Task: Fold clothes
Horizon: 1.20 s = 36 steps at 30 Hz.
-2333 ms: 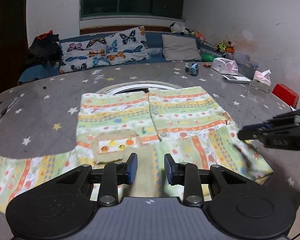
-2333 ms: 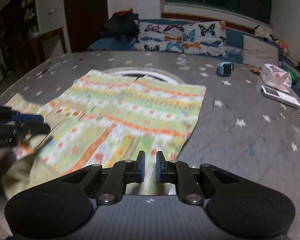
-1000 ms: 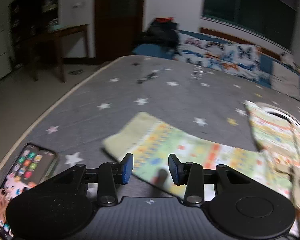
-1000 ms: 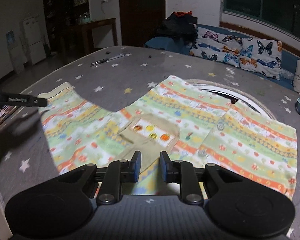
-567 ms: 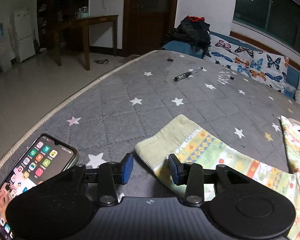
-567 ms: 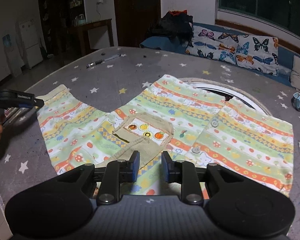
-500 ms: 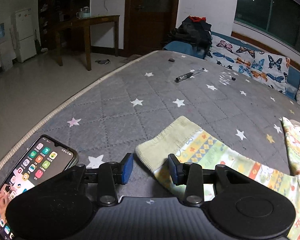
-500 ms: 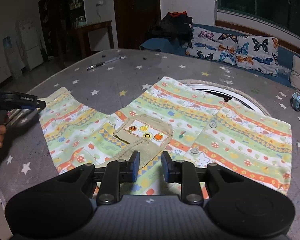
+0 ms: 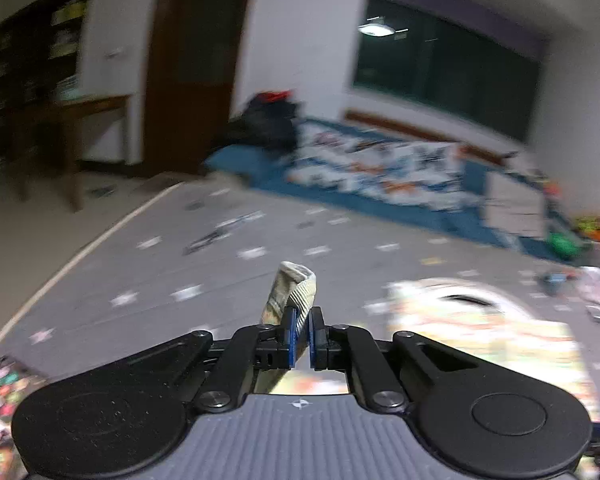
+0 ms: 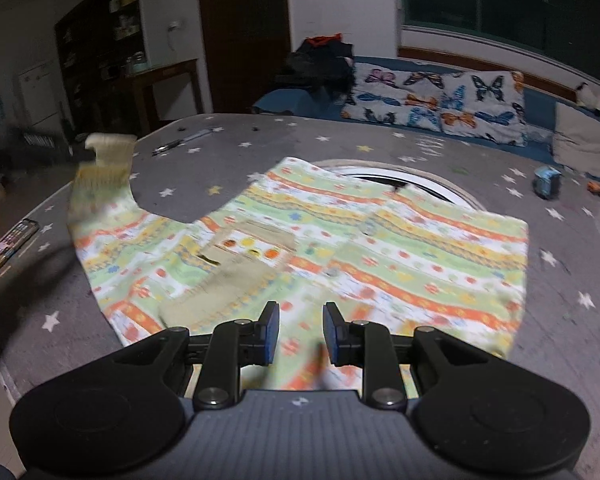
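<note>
Left wrist view: our left gripper [image 9: 300,336] is closing, pinching the ribbed cream cuff [image 9: 296,294] of the striped, fruit-patterned cotton shirt [image 10: 340,240] spread on the grey star-printed bed [image 10: 420,148]; our right gripper [image 10: 298,334] hovers unclenched, empty, above its hem.

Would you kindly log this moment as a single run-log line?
step: fold sleeve | left gripper: closing on sleeve cuff, cuff off the table | right gripper: open above shirt
</note>
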Each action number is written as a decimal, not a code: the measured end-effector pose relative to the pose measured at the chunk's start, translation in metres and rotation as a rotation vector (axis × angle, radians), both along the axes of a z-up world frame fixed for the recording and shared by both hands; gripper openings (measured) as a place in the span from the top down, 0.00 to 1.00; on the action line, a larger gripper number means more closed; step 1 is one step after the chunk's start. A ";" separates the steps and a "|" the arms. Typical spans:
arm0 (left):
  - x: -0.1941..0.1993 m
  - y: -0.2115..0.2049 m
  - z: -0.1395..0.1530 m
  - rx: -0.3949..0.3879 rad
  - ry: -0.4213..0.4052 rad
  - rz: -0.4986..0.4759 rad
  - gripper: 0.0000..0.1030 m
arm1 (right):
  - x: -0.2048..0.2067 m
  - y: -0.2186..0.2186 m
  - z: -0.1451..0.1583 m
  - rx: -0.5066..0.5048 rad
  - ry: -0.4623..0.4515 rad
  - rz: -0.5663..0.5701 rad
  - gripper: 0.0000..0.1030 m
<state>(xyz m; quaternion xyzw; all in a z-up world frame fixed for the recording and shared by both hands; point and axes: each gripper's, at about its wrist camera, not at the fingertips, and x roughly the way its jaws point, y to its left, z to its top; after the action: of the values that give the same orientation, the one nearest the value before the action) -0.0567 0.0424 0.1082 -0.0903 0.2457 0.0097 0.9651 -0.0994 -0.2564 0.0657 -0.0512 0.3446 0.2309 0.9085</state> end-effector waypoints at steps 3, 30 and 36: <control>-0.004 -0.041 0.016 -0.018 -0.036 -0.137 0.94 | -0.003 -0.018 0.000 0.014 -0.002 -0.037 0.77; -0.013 -0.110 -0.036 0.089 0.094 -0.438 0.61 | 0.003 -0.075 -0.017 0.120 0.088 -0.188 0.77; -0.015 -0.061 -0.051 0.112 0.145 -0.309 0.61 | 0.007 -0.061 -0.029 0.096 0.100 -0.192 0.73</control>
<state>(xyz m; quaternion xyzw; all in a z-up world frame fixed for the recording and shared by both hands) -0.0717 -0.0182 0.0576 0.0033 0.3247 -0.1186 0.9383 -0.0922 -0.3179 0.0366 0.0373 0.3813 0.1616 0.9095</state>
